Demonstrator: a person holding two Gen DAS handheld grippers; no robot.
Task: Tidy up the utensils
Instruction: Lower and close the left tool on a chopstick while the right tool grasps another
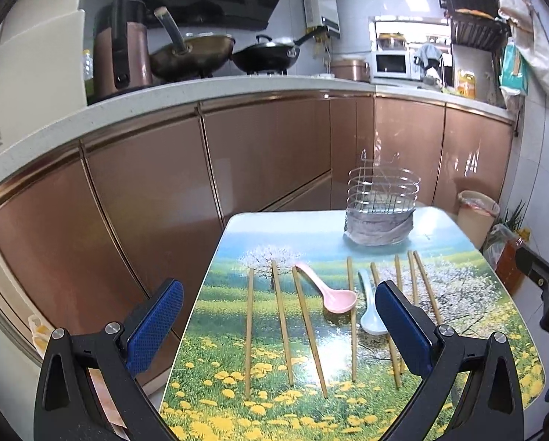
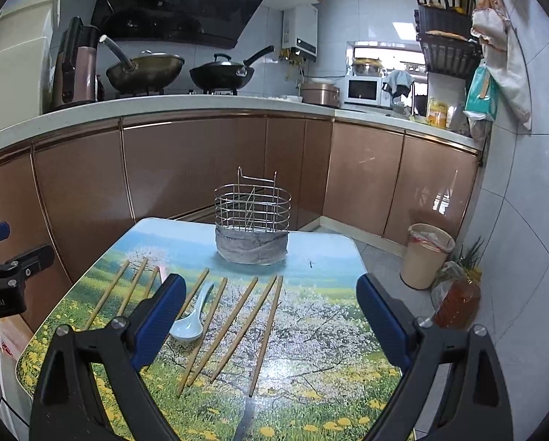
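Worktop (image 1: 476,283) is a small table with a printed meadow scene, set in front of copper-fronted kitchen cabinets (image 1: 146,202).

Wire utensil basket (image 2: 252,217) stands upright at the far edge of the worktop, lower part wrapped in grey material. Looks empty apart from thin wires inside; can't tell more.

Left hand-held gripper (image 1: 278,323): blue pads spread wide, nothing between them. Hovers over the near-left part of the worktop. Utensils lie below and ahead of it, no contact.

Right hand-held gripper (image 2: 271,316): also spread wide, holding nothing. Over the near-right part, basket straight ahead and well apart.

Chopsticks (image 1: 281,321) lie flat in a loose row across the middle of the worktop, running roughly near-to-far, between the grippers and the basket.

Pink spoon (image 1: 329,290) lies among the chopsticks, bowl toward the near side, handle pointing away to the left.

White spoon (image 2: 192,318) is just right of the pink one; in the right wrist view it sits just beside the left pad of the right hand-held gripper.
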